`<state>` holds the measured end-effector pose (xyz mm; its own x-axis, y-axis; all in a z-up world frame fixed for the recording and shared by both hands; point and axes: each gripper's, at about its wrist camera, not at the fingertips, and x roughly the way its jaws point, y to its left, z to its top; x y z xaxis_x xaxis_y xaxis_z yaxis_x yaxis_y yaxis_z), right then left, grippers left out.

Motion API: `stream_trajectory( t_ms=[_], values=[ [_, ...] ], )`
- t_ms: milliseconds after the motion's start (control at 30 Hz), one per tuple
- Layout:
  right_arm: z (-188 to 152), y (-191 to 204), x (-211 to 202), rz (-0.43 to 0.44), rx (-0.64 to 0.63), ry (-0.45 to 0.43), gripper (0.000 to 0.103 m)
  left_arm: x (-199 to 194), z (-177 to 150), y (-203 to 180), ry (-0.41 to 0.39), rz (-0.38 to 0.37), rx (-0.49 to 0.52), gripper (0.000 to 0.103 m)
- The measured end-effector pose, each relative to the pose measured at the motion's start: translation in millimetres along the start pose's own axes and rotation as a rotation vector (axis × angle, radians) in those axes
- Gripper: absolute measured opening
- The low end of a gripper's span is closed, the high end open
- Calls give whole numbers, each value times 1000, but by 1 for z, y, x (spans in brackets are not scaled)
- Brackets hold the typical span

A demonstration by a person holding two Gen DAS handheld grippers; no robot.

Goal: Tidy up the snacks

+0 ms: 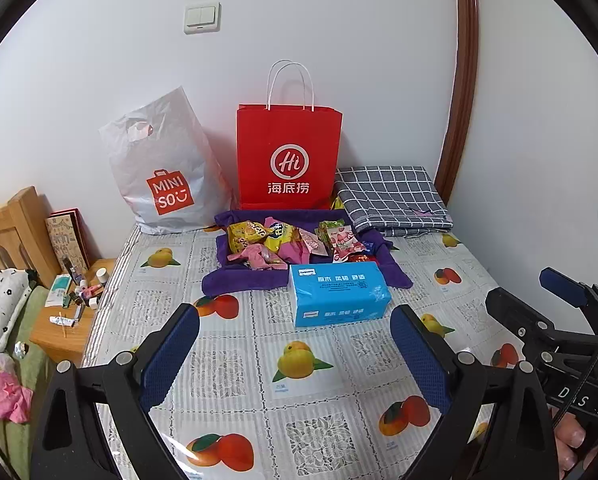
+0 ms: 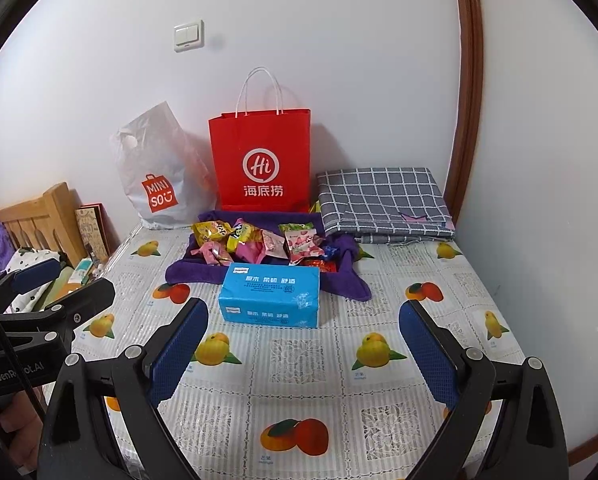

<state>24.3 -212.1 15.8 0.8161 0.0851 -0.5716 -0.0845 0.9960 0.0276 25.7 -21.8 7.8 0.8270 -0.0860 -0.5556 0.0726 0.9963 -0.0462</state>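
Several snack packets, yellow, pink and red, lie in a heap on a purple cloth near the table's back. In front of them rests a blue tissue pack. Behind stand a red paper bag and a white plastic Miniso bag. My left gripper is open over the table's near part, nothing between its blue pads. My right gripper is open too and holds nothing. Both are well short of the snacks.
A fruit-print tablecloth covers the table. A folded grey checked cloth lies at the back right by the wall. To the left stands a wooden nightstand with small bottles, beside a bed.
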Motion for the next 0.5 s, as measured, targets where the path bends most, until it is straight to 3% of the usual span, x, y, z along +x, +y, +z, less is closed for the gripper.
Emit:
stream_trajectory(
  t_ms=[500],
  values=[
    [0, 0, 0, 2, 3, -2, 96, 0, -1, 0, -1, 2, 0, 97]
  ],
)
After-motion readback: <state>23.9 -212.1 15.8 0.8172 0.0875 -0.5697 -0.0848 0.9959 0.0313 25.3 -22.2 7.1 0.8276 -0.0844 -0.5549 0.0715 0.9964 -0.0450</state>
